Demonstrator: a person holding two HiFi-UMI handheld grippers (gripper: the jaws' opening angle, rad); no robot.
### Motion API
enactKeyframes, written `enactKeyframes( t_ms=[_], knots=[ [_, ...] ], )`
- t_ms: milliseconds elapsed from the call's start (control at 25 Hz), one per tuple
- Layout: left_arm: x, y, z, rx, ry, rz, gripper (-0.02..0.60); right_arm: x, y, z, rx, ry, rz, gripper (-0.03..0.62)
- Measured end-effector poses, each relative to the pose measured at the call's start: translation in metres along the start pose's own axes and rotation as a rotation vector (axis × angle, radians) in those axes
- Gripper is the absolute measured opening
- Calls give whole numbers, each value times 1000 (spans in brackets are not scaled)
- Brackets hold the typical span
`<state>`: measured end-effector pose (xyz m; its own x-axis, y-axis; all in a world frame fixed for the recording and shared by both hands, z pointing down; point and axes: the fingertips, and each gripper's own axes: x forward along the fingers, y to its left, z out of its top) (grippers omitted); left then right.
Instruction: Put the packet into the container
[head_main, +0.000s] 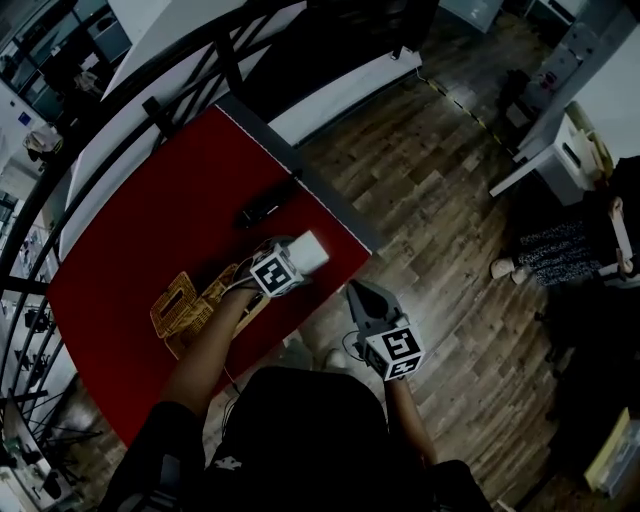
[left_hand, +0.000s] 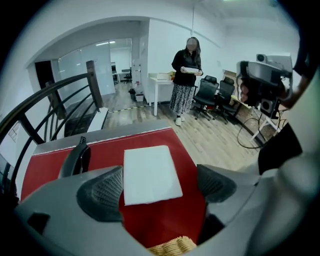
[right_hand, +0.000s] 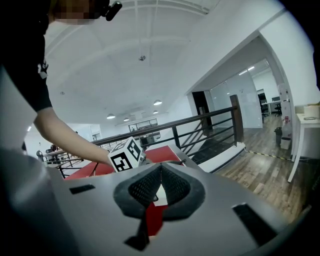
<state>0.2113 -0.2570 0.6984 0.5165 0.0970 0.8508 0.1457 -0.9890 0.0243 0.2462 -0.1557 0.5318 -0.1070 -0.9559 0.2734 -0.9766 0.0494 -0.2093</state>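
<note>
Left gripper view, at left gripper (left_hand: 160, 184): spread wide, pinching nothing. Between pads: white packet (left_hand: 150, 172), flat on red table (left_hand: 47, 165), outside basket (left_hand: 172, 246). Lower, close squarely across width, lift clear, then carry to basket. Right gripper (right_hand: 160, 187): closed, empty.

A red table (left_hand: 47, 165) lies beneath and ahead of the left gripper (left_hand: 160, 185), and a black curved object (left_hand: 75, 159) rests on it just ahead of that gripper, off to its left. Beyond the table's far edge a dark railing (left_hand: 55, 97) runs away to the gripper's left. Ahead and to the right, a person (left_hand: 184, 75) stands on the wooden floor (left_hand: 210, 137) holding something white, near a white desk (left_hand: 159, 82) and black office chairs (left_hand: 212, 95).
</note>
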Motion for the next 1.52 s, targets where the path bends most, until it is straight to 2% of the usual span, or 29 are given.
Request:
enactKeyframes(
  t_ms=[160,240,400,800,920,1040,1160,1360,1520],
  knots=[
    [17,6,-8,25,73,-8,448,0,-2,-4,7,11,-15,21],
    [25,12,-15,9,101,0,448,-3,-5,-7,14,15,-27,21],
    [35,14,-17,-51,107,-20,461,-6,-10,-11,16,23,-43,21],
    [46,6,-18,-88,146,-21,462,-2,-10,-13,14,39,-35,21],
    [49,7,-15,-77,146,6,462,-1,-9,-14,13,44,-30,21],
    [45,4,-14,-32,164,20,445,1,-8,-14,8,47,-25,21],
    [40,1,-11,-8,154,24,418,1,-9,-13,6,46,-21,21],
    [22,-1,-3,-30,99,22,408,3,-8,-10,-4,33,-3,21],
    [3,2,-8,-21,98,26,408,13,0,-8,-22,32,33,21]
  ],
)
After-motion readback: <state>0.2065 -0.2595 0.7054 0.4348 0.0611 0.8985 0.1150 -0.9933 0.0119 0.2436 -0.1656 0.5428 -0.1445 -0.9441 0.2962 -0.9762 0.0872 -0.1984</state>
